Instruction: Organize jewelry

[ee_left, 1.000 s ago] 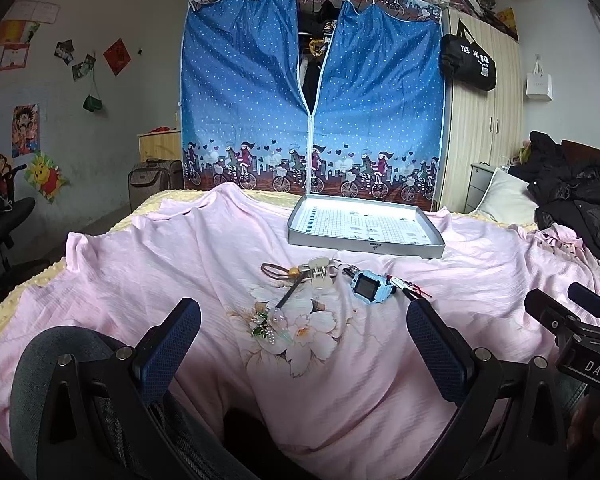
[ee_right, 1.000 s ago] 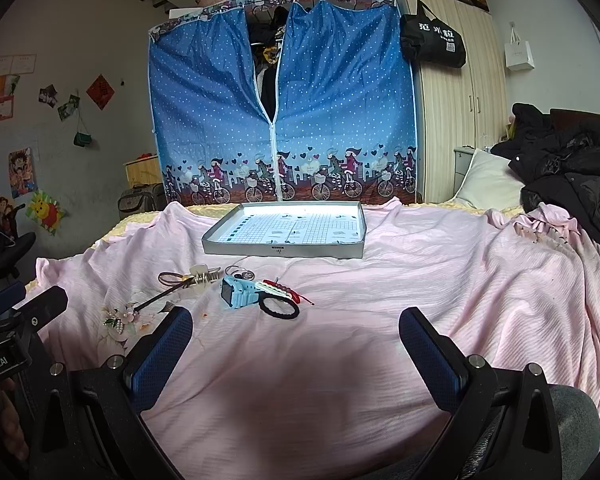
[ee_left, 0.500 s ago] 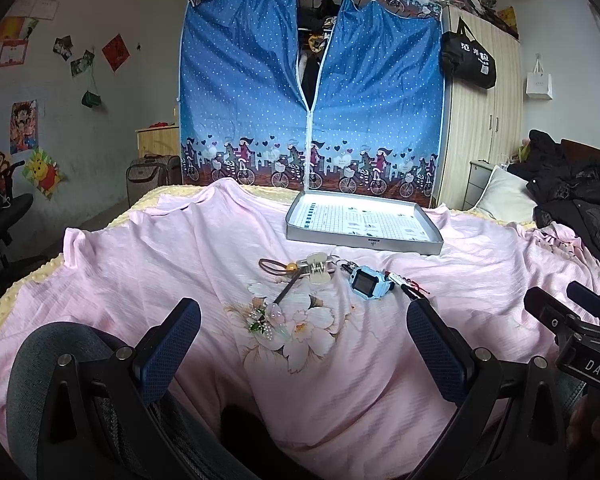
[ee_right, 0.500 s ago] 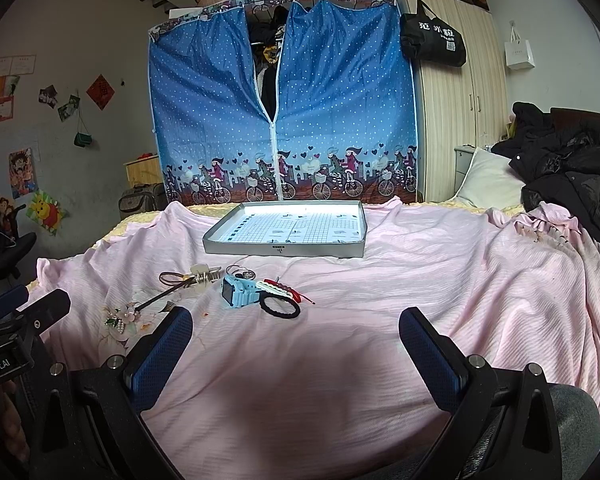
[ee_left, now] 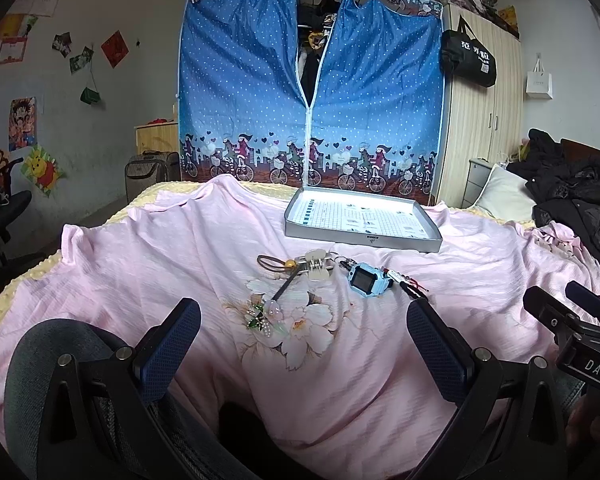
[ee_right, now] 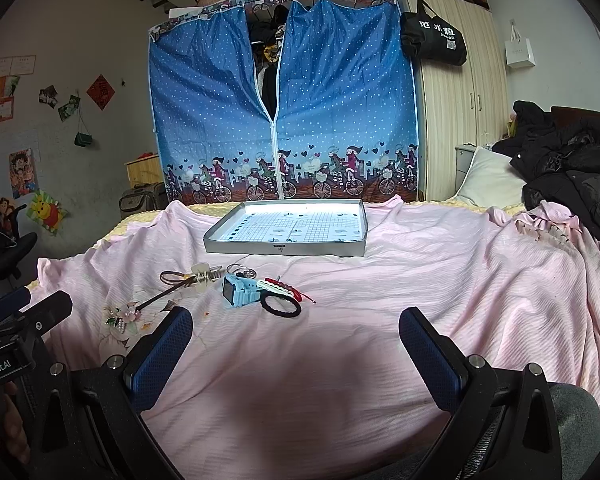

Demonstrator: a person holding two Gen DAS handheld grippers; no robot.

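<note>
Ahead, with both our left gripper (ee_left: 303,344) and right gripper (ee_right: 296,354) spread apart and empty, the jewelry lies in a left-right row on the bed (ee_right: 440,280), the blue watch (ee_left: 367,277) nearer the left, short of the tray (ee_left: 362,237).

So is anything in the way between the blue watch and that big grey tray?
Nothing visible blocks it. The light blue plastic watch lies on the pink bedsheet, and only bare sheet separates it from the shallow grey tray behind it. Both open grippers, left and right, hover nearer, holding nothing.
</note>
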